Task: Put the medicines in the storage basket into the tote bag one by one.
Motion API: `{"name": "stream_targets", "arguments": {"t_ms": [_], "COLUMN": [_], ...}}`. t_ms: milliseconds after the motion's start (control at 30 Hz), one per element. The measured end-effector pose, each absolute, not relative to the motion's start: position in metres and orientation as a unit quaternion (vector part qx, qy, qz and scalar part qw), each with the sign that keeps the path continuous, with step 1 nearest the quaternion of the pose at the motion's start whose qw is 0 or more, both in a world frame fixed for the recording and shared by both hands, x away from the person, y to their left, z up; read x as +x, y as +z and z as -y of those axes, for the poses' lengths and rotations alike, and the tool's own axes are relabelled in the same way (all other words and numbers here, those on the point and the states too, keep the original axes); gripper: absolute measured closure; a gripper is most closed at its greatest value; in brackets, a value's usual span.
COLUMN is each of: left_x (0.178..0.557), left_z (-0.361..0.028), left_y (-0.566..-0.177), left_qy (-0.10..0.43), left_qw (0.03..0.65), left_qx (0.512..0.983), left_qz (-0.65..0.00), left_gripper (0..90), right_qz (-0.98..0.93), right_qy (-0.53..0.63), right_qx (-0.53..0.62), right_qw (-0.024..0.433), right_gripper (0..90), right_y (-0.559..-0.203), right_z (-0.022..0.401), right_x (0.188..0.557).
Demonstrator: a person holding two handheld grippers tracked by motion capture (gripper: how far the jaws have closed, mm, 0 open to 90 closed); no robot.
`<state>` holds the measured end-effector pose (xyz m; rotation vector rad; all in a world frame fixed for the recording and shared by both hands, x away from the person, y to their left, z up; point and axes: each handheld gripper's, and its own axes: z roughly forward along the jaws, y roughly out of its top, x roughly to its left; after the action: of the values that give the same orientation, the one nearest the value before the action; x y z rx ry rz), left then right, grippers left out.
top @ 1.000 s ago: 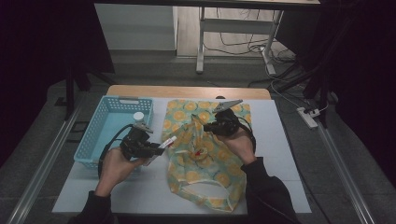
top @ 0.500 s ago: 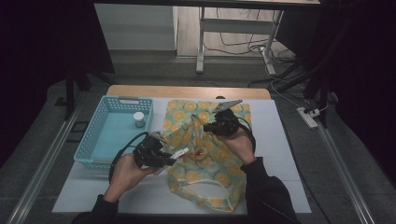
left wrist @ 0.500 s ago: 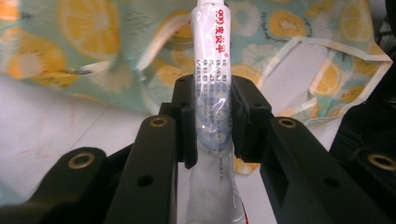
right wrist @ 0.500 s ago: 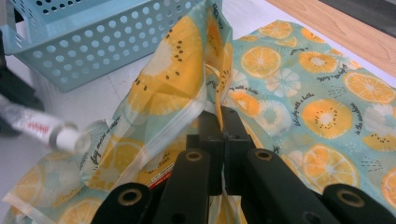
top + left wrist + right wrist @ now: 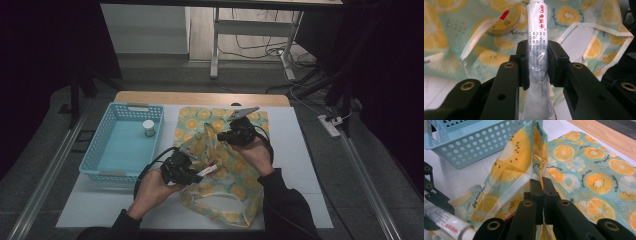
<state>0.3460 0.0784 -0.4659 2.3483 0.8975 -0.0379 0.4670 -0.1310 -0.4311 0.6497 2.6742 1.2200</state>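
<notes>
Packing is in hand: the left gripper (image 5: 192,170), clamped on a white tube (image 5: 537,50), holds it at the mouth of the fruit-print bag (image 5: 220,185) mid-worktop, whose rim the right gripper (image 5: 231,136) pinches up; next, I judge, slide the tube inside.

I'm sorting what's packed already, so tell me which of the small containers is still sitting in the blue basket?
The small white-capped jar, alone in the basket. The white tube is clamped in the left gripper, and the round tin lies under the bag's fabric.
</notes>
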Motion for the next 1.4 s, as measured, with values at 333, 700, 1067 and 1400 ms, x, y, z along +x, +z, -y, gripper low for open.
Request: {"name": "stream_targets", "arguments": {"t_ms": [333, 700, 1067, 1400], "left_x": [0.361, 0.384, 0.406, 0.421], "left_z": [-0.057, -0.047, -0.045, -0.046], "left_y": [-0.472, -0.477, -0.484, -0.489], "left_qy": [-0.001, 0.014, 0.02, 0.024], "left_qw": [0.306, 0.31, 0.316, 0.323], "left_qx": [0.888, 0.88, 0.869, 0.858], "left_qz": [-0.343, -0.36, -0.38, -0.399], "left_gripper": [72.8, 72.8, 72.8, 72.8], "right_qz": [-0.887, -0.886, -0.886, -0.887], "right_qy": [0.403, 0.404, 0.404, 0.401], "right_qx": [0.216, 0.216, 0.218, 0.218], "right_qw": [0.064, 0.066, 0.065, 0.065], "right_gripper": [90.0, 90.0, 90.0, 90.0], "right_y": [-0.432, -0.433, -0.434, -0.436], "right_z": [0.129, 0.129, 0.129, 0.128], "right_x": [0.466, 0.466, 0.467, 0.468]}}
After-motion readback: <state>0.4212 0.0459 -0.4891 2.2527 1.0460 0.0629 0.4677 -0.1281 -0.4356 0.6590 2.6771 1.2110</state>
